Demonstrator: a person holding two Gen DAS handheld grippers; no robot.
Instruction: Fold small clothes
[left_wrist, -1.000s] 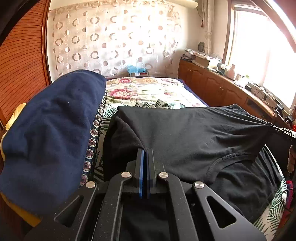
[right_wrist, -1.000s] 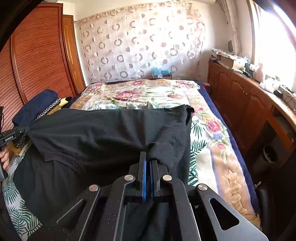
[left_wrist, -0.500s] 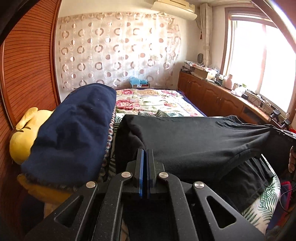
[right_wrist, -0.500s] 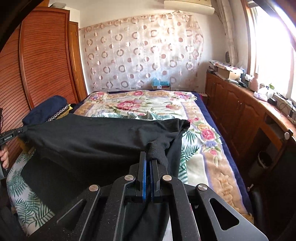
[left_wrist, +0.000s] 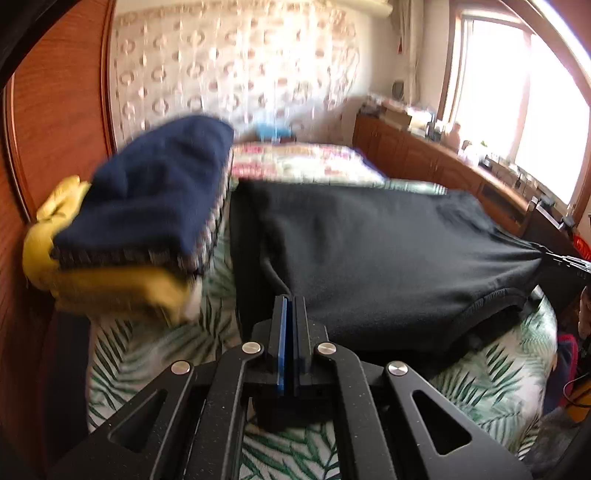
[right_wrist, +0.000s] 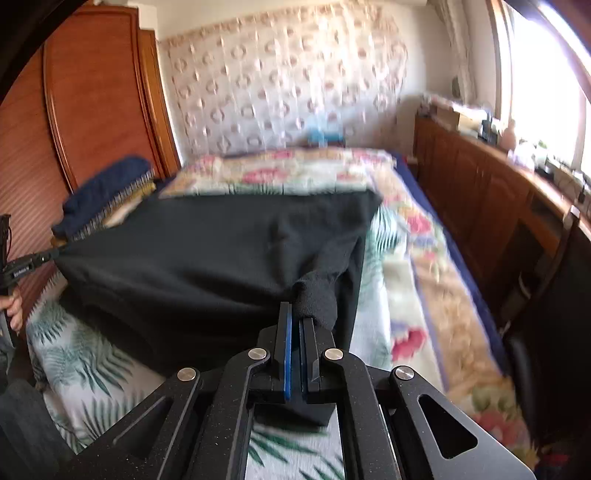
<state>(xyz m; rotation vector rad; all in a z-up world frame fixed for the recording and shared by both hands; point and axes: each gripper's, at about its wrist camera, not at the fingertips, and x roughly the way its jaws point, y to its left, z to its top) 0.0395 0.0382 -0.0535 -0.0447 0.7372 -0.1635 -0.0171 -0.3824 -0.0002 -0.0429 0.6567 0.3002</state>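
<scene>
**Black shirt stretched between both grippers over the bed**

My left gripper (left_wrist: 290, 306) has its jaws fully closed on one end of the black garment (left_wrist: 369, 251), and my right gripper (right_wrist: 293, 314) is clamped just as tightly on a bunched corner at the other end. The cloth spans the gap between them, running off to the right of my left tool and to the left of my right one, with its far part draped on the bed (right_wrist: 406, 295) ahead and the near edge lifted clear of the leaf-print sheet (left_wrist: 155, 354).

I judge the fabric soft, light and limp: it sags in the middle and hangs in a loose flap under the held edge, so it will only keep a shape while I hold it taut. It looks like knit jersey, not slippery, and a pinch at a seam or hem should hold well. The thick rolled bunch in my right jaws is a bulkier bite than the left's, so I would watch for it creeping out.

Just left of my left gripper sits a stack of folded clothes (left_wrist: 155, 192), navy on top, yellow below; I would keep the shirt off it.
</scene>
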